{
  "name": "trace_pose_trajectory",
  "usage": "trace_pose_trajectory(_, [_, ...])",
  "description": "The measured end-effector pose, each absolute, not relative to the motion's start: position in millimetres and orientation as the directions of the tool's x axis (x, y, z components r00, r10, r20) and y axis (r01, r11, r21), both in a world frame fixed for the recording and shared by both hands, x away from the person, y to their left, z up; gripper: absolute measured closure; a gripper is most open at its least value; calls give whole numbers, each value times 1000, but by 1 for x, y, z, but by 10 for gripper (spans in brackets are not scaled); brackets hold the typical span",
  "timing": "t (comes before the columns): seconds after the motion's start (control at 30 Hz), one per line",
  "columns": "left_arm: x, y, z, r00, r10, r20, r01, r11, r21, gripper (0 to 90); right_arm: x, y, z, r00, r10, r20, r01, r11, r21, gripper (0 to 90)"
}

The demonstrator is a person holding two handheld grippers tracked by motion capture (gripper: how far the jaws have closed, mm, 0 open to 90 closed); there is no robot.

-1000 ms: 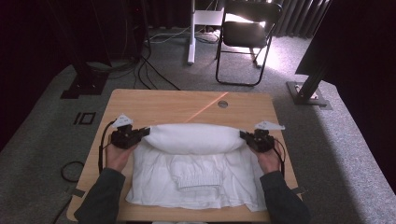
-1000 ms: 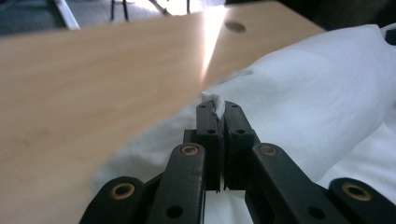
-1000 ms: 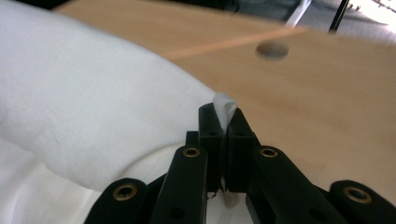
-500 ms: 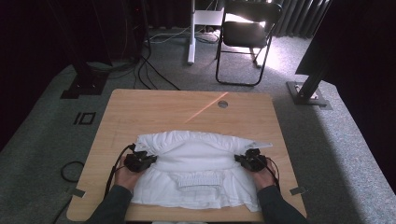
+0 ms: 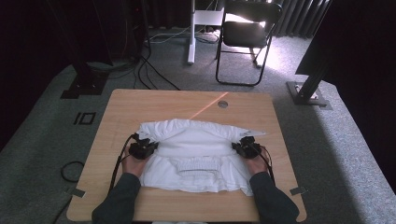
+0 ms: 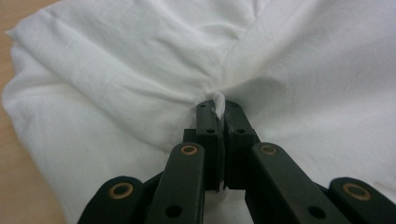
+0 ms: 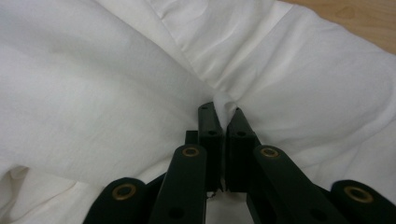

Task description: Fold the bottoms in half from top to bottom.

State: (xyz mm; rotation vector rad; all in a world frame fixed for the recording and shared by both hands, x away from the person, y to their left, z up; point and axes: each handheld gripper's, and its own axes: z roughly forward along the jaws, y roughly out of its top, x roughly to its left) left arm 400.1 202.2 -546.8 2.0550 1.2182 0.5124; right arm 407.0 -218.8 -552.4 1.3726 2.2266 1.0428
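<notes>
Cloth is the whole job: a white garment (image 5: 194,154) lies across the lower middle of the high view, spread on the wooden counter (image 5: 140,105) with its far part doubled toward the person over the rest, a ribbed band showing low in the centre. The left hand-held gripper (image 5: 142,148) sits at the garment's left edge and the right hand-held gripper (image 5: 245,147) at its right edge, each low against the fabric at the ends of the fold. A folding chair (image 5: 247,37) stands on the grey floor in the upper middle of the frame, well apart from the work.

Seen from the left gripper view, the left hand-held gripper (image 6: 218,109) has its jaws pressed together on a small tuft of the white garment (image 6: 116,84), and creases fan out from that pinch across the frame. A strip of counter (image 6: 14,154) shows along the left edge.

From the right gripper view, the right hand-held gripper (image 7: 224,114) likewise pinches a ridge of the garment (image 7: 93,93), with a stitched seam running from the pinch up toward the top centre and bare counter (image 7: 355,18) in the upper right corner.

By its looks the fabric is thin, light and thoroughly limp: it will sag between two holds and keep no shape. It does not look slippery or fragile. Corners, seams and hems seem the best places to grip, both sides at matching points, so the fold lies straight.
</notes>
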Motion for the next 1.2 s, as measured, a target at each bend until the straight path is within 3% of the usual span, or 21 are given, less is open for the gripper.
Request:
trace_pose_trajectory(0.43, [430,201,-546,405,914,-2,627,-277,728,878,438,-207,-552,-440,892,108,640,227,734,874])
trace_pose_trajectory(0.63, [432,208,-526,385,921,-59,637,-219,739,880,442,-209,-541,-464,882,86,632,262,730,871])
trace_pose_trajectory(0.8, [422,230,-472,406,895,-184,529,-66,846,885,436,-223,-501,-454,886,97,550,193,812,875])
trace_pose_trajectory(1.0, [412,237,-415,449,871,-200,412,-3,911,888,430,-234,-455,-451,889,76,454,155,877,883])
trace_pose_trajectory(1.2, [389,240,-392,494,850,-183,348,0,937,888,413,-250,-414,-439,893,102,325,52,944,884])
